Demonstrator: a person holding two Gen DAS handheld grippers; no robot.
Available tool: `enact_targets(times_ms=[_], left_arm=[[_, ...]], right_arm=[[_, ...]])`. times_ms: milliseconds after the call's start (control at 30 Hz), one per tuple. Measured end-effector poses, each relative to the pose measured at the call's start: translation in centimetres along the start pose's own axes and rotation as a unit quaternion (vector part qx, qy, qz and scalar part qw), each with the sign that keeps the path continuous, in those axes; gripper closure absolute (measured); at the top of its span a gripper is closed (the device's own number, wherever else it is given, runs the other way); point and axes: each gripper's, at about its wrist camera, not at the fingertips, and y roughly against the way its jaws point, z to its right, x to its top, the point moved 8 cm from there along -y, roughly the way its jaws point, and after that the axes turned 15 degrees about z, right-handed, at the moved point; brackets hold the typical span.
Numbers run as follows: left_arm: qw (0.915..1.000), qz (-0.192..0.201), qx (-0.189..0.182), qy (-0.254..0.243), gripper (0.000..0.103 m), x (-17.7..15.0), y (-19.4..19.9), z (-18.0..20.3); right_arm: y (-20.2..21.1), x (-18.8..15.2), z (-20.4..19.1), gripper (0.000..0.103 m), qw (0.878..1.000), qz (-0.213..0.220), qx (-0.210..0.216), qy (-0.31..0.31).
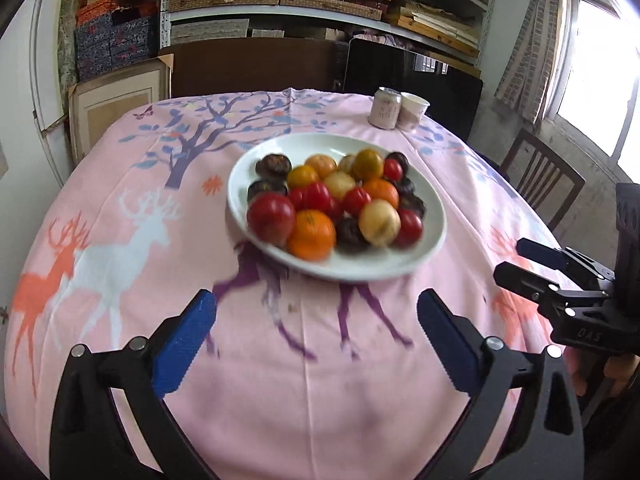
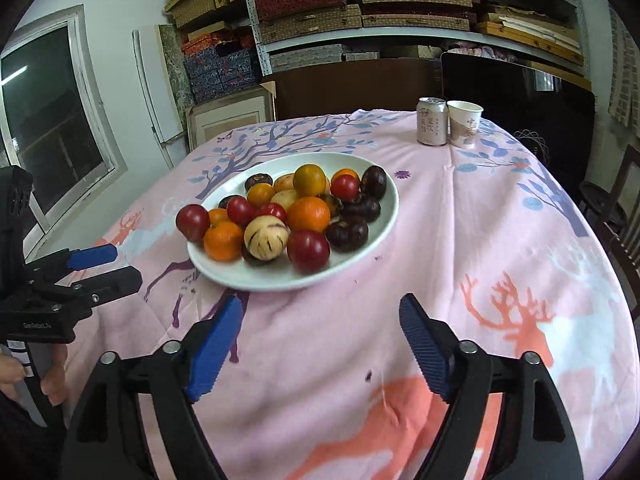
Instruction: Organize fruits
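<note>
Fruit (image 2: 276, 220) piled on the white plate (image 2: 376, 224). Left gripper (image 1: 316, 320) spread wide, empty. Right gripper (image 2: 320, 328) gapes too, nothing between

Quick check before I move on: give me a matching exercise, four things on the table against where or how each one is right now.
Things
1. drink can
2. paper cup
3. plate
4. left gripper

Places or states
A. open above the cloth, nothing between its fingers
B. mid-table, piled with fruit
C. far edge of the table, the left one of a touching pair
D. far edge of the table, the right one of that pair

Pairs: 1-C, 2-D, 3-B, 4-A
</note>
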Motion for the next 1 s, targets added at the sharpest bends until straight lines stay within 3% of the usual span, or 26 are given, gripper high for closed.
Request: enact_targets(times_ms=[100,233,400,767,1000], left_arm=[[0.9999,-0.012,-0.003,0.008,0.005,-2.1,2.4,1.2],[0.9996,-0.005,0.024,-0.013,0.005,-3.9,5.6,2.5],[0.9989,0.015,0.044,-0.004,0.005,-5.1,9.3,3.1],[0.9931,0.06,0.1,-0.008,0.005,-4.5,15.3,2.8],[0.9921,0.07,0.103,-0.02,0.005,-4.2,16.2,3.2]], right_arm=[[2.9,-1.3,-0.1,0.005,1.0,0.001,-0.006,-0.019],[6.5,-1.6,-0.4,0.004,1.0,0.009,-0.025,-0.013],[10.9,-1.8,-0.5,0.004,0.999,0.036,-0.036,-0.006],[16.5,-2.0,-1.7,0.004,0.997,0.068,-0.037,0.001],[17.3,-2.1,-2.1,0.004,0.997,0.073,-0.036,0.005]])
